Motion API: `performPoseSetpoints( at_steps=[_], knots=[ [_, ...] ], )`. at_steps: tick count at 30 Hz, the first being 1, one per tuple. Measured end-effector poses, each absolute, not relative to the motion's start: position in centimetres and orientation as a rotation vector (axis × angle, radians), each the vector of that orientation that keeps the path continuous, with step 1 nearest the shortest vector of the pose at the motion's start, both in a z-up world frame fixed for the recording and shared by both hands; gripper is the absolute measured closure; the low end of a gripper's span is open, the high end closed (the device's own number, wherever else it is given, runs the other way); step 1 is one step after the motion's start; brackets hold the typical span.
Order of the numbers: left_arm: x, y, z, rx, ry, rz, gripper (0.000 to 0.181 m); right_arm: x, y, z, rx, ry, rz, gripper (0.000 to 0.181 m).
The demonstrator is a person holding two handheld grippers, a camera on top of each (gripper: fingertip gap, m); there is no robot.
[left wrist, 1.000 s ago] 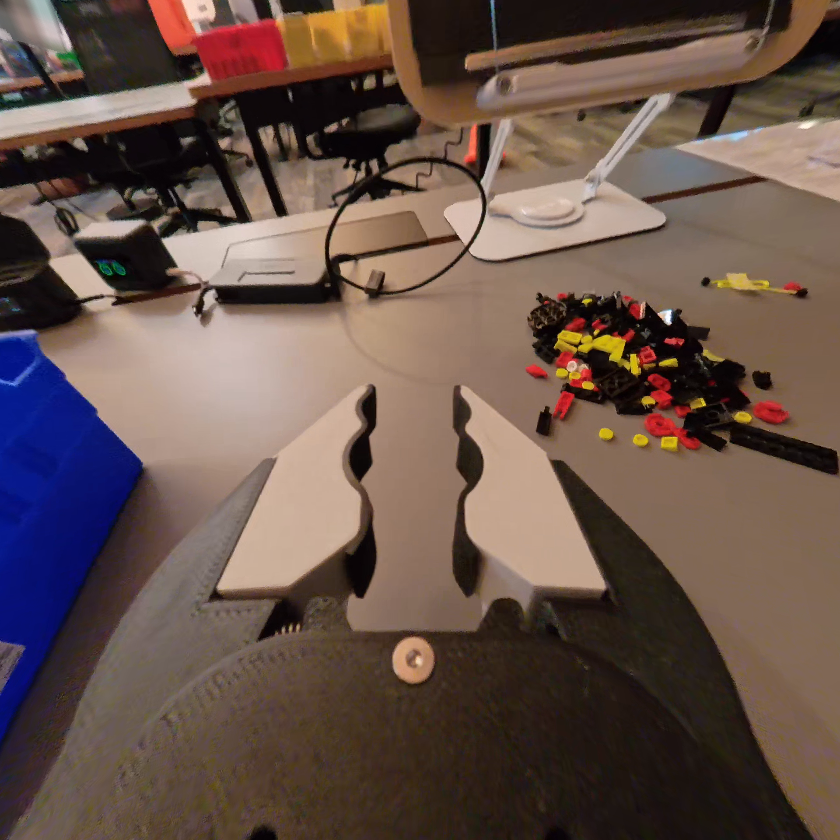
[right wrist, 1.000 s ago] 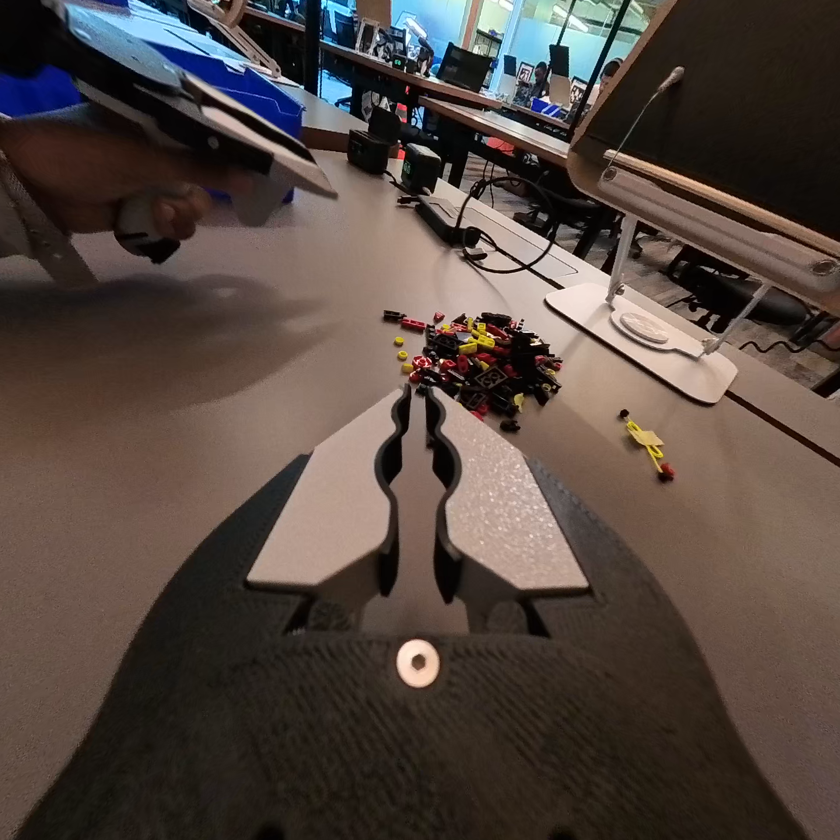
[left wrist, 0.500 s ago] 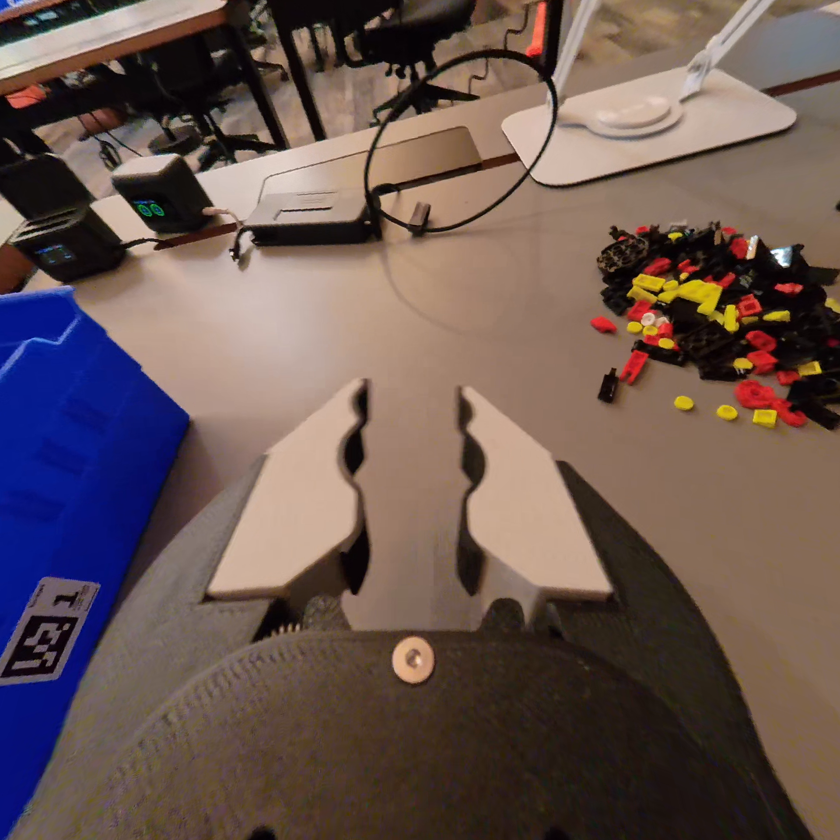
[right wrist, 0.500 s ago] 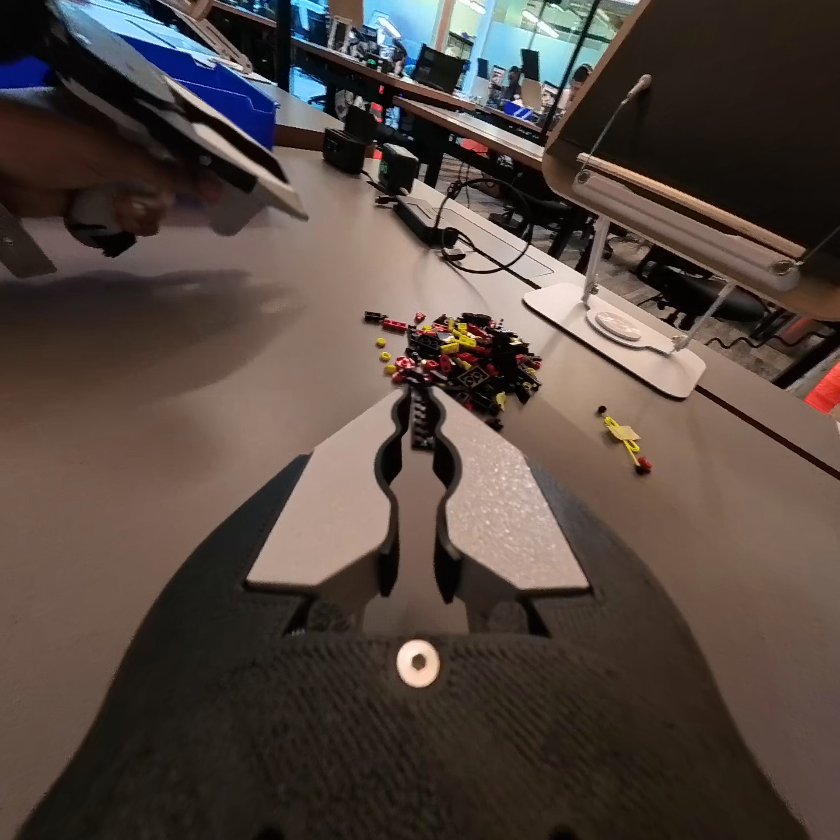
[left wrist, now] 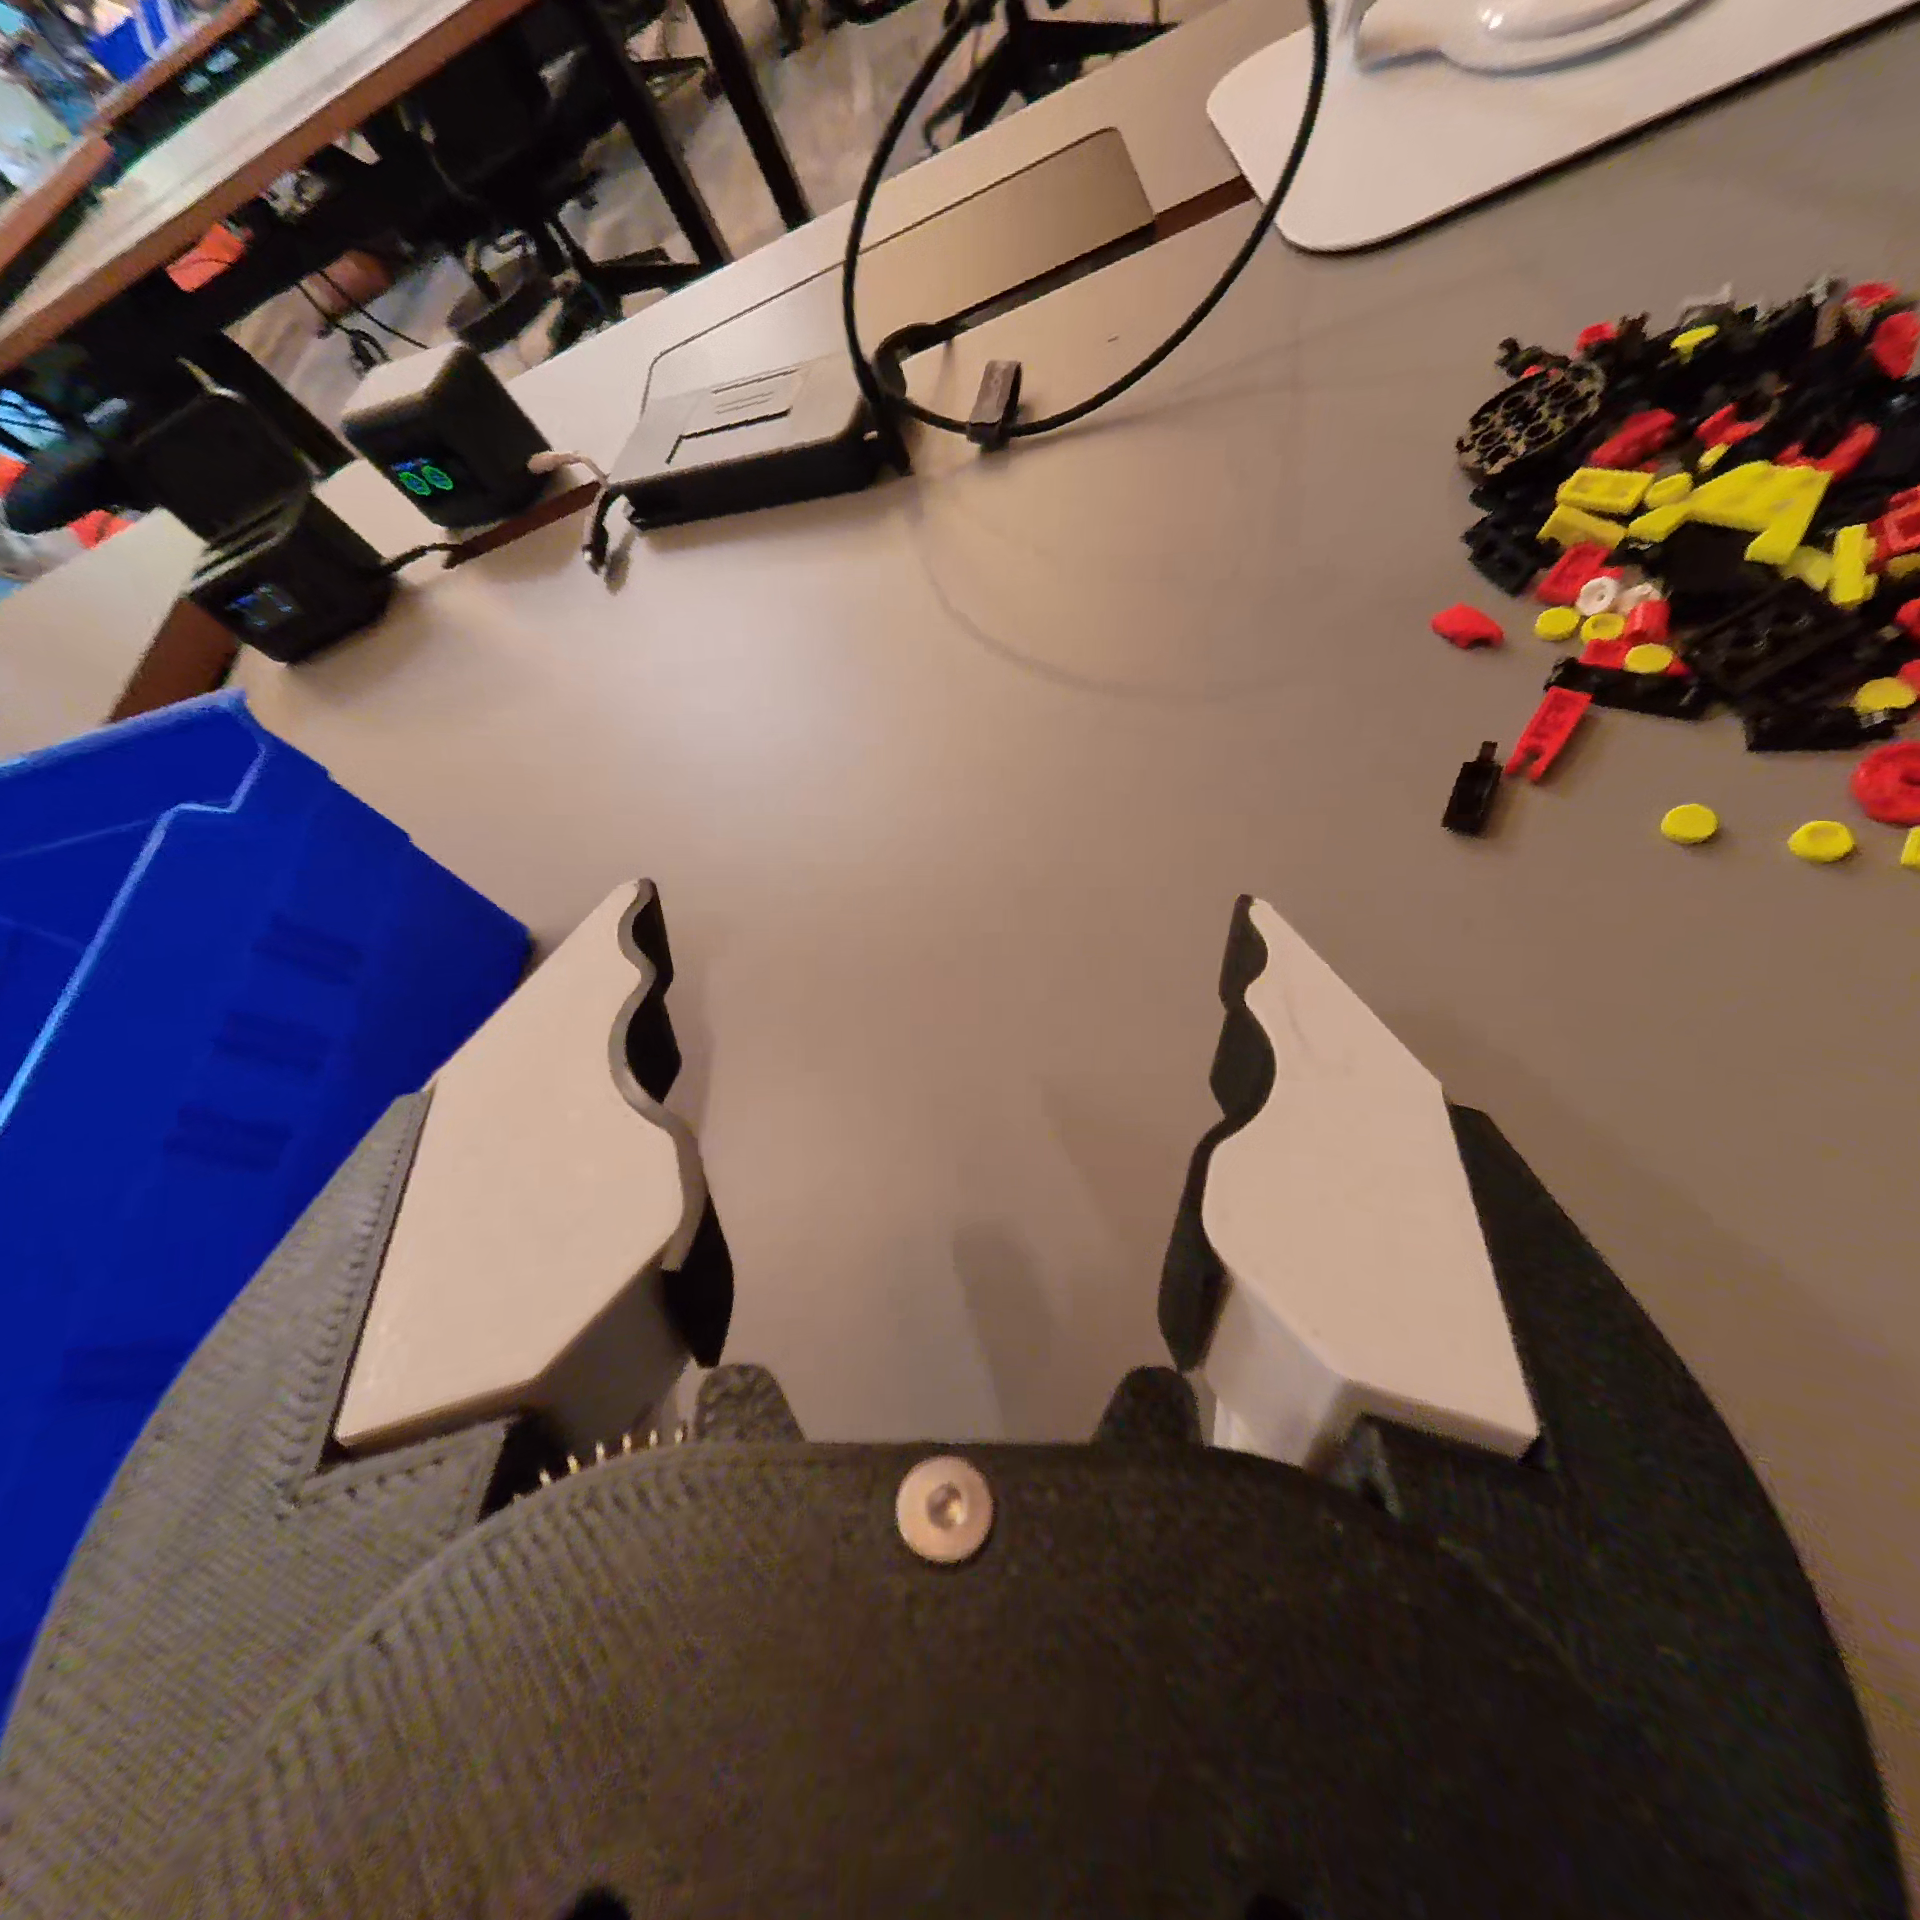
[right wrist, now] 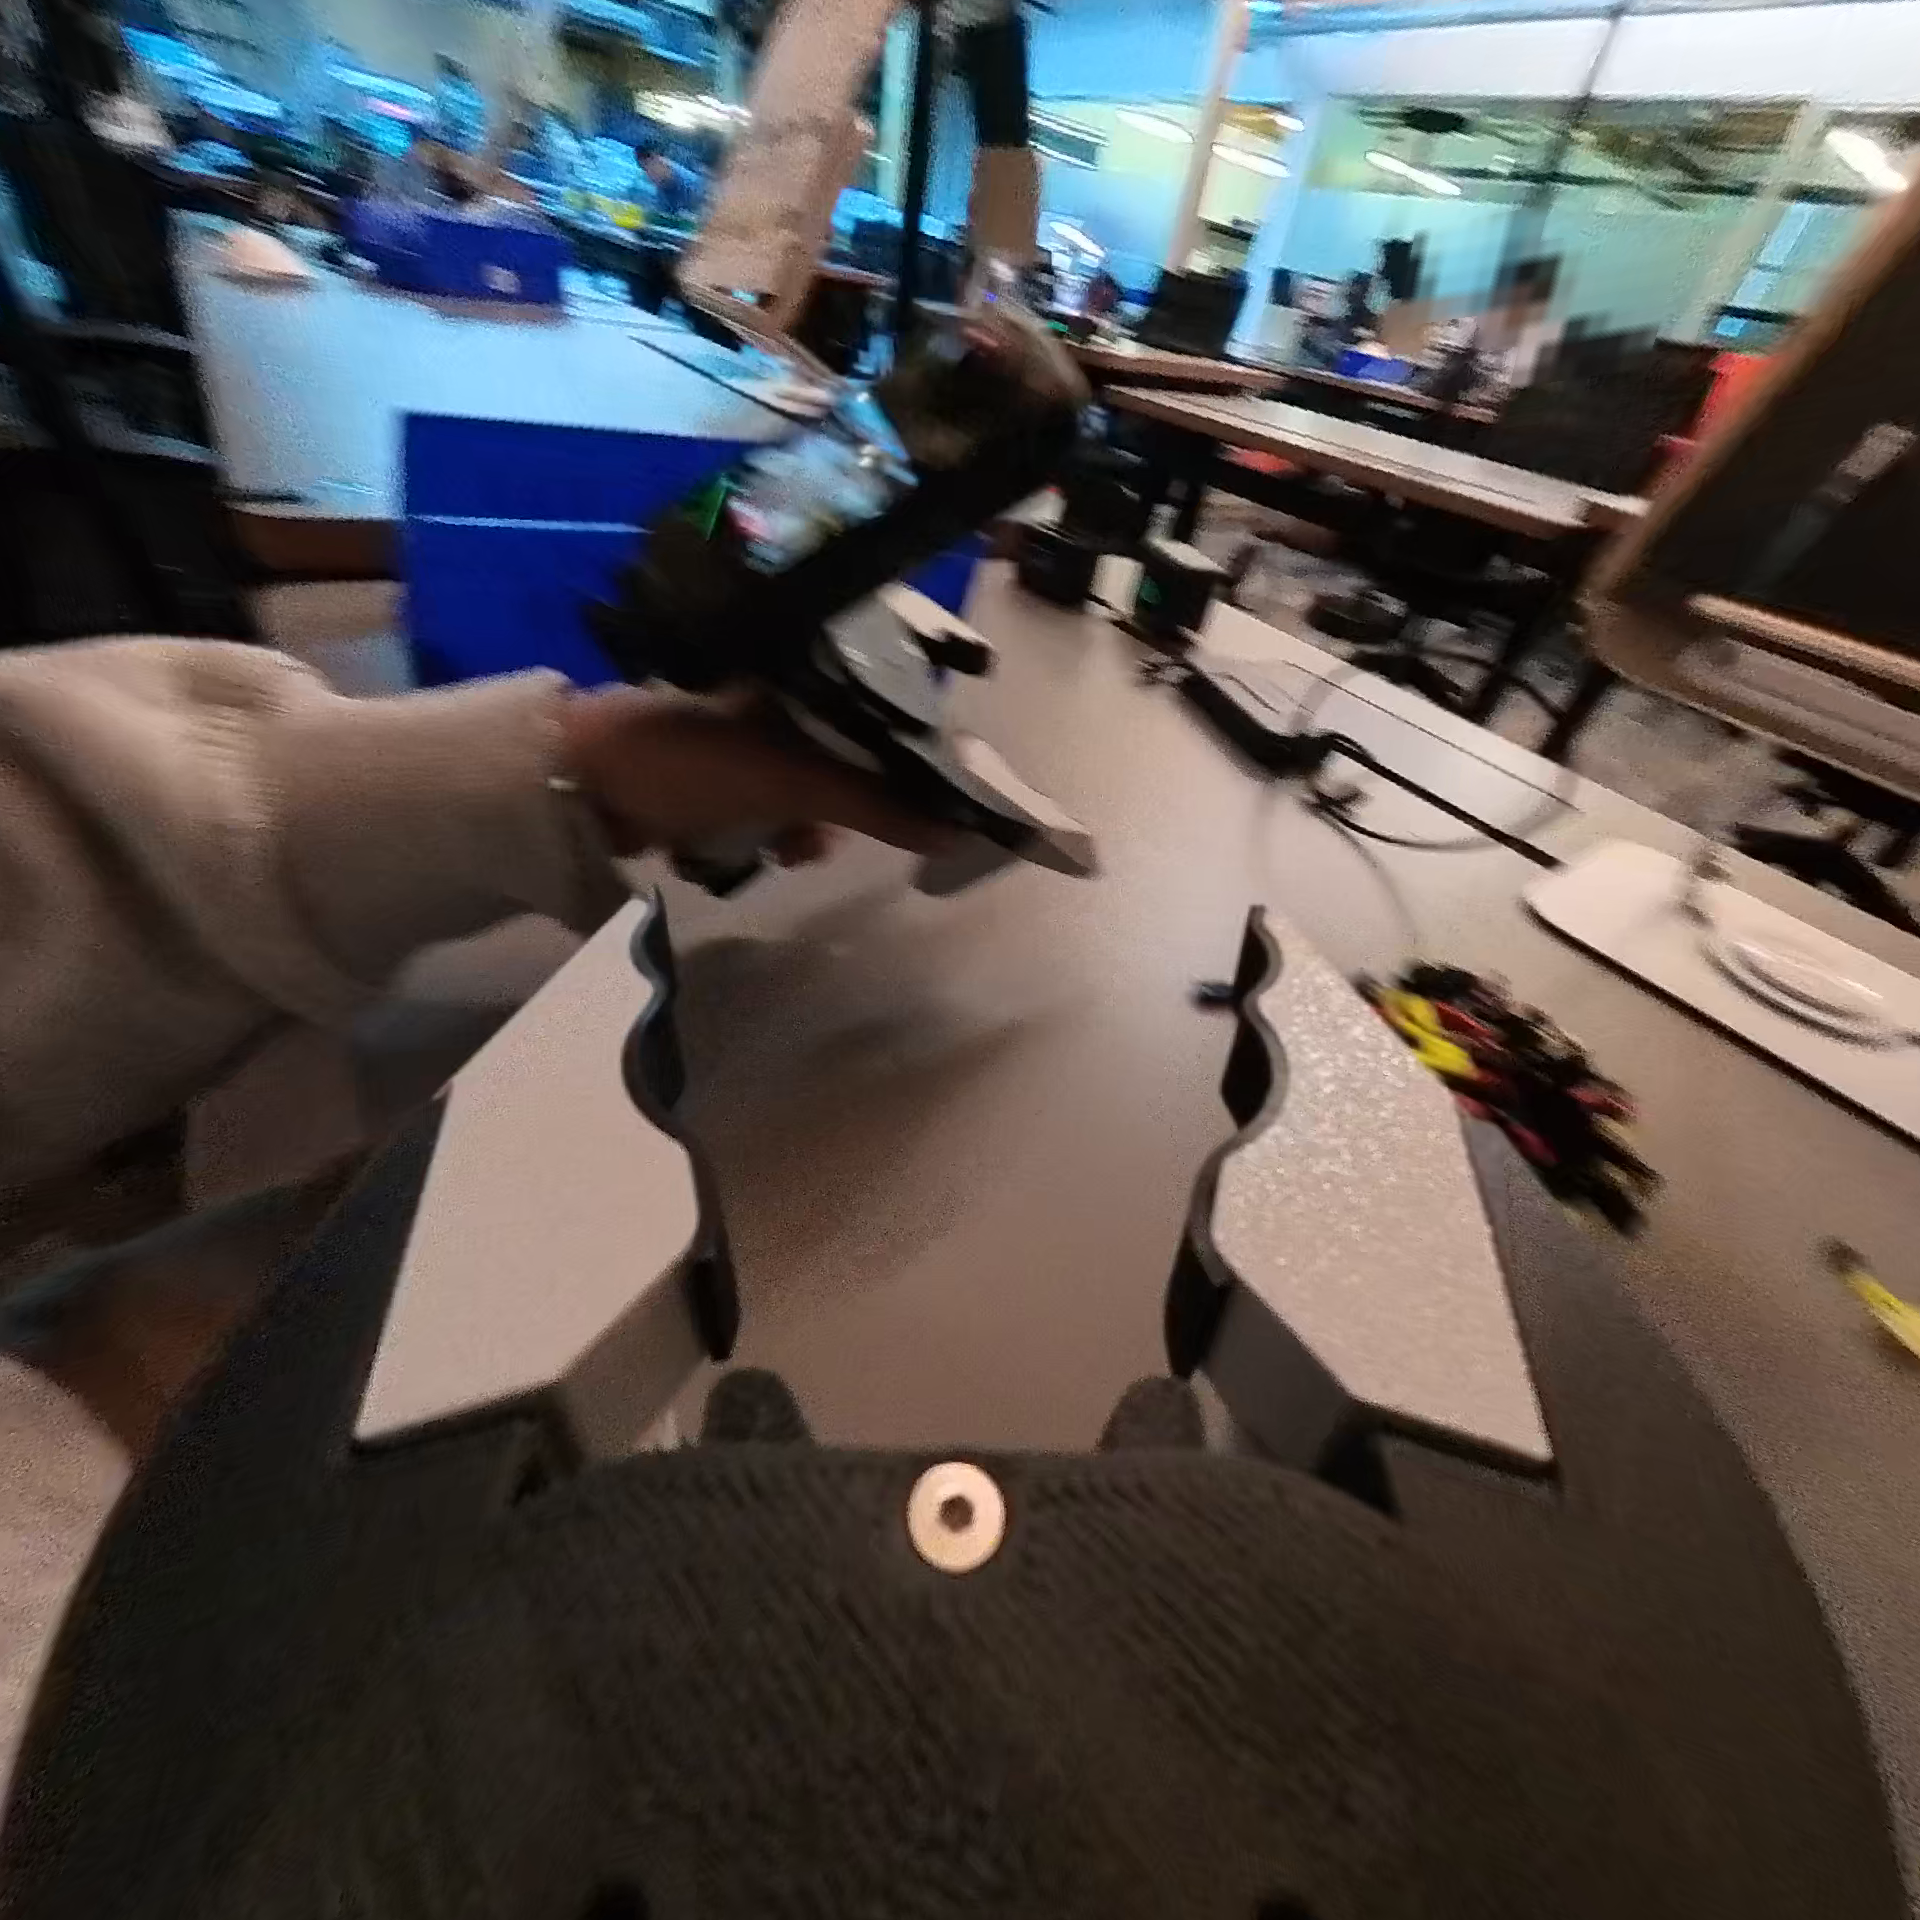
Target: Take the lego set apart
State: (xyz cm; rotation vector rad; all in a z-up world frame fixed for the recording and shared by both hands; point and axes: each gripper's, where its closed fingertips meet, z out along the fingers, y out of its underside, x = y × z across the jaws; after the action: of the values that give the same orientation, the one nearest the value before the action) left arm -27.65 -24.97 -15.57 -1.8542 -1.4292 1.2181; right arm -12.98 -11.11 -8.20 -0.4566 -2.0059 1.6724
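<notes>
A pile of loose black, red and yellow lego pieces (left wrist: 1725,561) lies on the grey table at the right of the left wrist view. It shows blurred at the right of the right wrist view (right wrist: 1507,1070). My left gripper (left wrist: 940,904) is open wide and empty, over bare table to the left of the pile. My right gripper (right wrist: 951,920) is open wide and empty, with the pile off to its right. The left gripper also shows in the right wrist view (right wrist: 997,800), held by a hand ahead of the right one.
A blue bin (left wrist: 197,1049) stands close at the left. A black box with a looped cable (left wrist: 758,436) and two small black devices (left wrist: 436,436) sit at the table's far edge. A white stand base (left wrist: 1558,114) is at the far right. A yellow piece (right wrist: 1881,1299) lies apart.
Both grippers have opened wide. The right gripper has swung left, so the pile moved to the right of its view. The left gripper has dropped lower and shifted left, toward the blue bin.
</notes>
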Motion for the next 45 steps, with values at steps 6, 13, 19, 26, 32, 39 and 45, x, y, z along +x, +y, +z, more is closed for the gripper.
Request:
performPoseSetpoints(
  at_steps=[6,13,19,26,32,39,45],
  knots=[
    [-27.4,-25.5,-15.1,-1.884,-1.452,1.389,0.068,-6.2,-17.1,-6.3,-0.234,-2.048,1.874,0.069],
    [-26.9,-23.8,-13.9,-2.006,-1.285,1.616,0.064,-4.2,-18.4,-5.9,-0.269,-2.043,1.996,0.06],
    [-26.7,-22.3,-12.4,-2.061,-1.087,1.81,0.069,-3.9,-18.2,-6.1,-0.344,-2.074,2.068,0.062],
    [-26.6,-22.2,-12.7,-2.081,-1.067,1.812,0.073,-3.1,-18.4,-7.1,-0.297,-2.118,2.008,0.063],
    [-26.6,-22.1,-12.1,-2.045,-1.046,1.831,0.075,-2.9,-18.8,-7.9,-0.233,-2.127,1.925,0.064],
    [-26.6,-22.3,-12.0,-2.05,-1.035,1.853,0.075,-3.1,-18.8,-7.8,-0.253,-2.119,1.926,0.066],
    [-26.6,-22.3,-12.2,-2.063,-1.024,1.869,0.075,-3.2,-18.8,-8.0,-0.257,-2.124,1.918,0.066]
  ],
)
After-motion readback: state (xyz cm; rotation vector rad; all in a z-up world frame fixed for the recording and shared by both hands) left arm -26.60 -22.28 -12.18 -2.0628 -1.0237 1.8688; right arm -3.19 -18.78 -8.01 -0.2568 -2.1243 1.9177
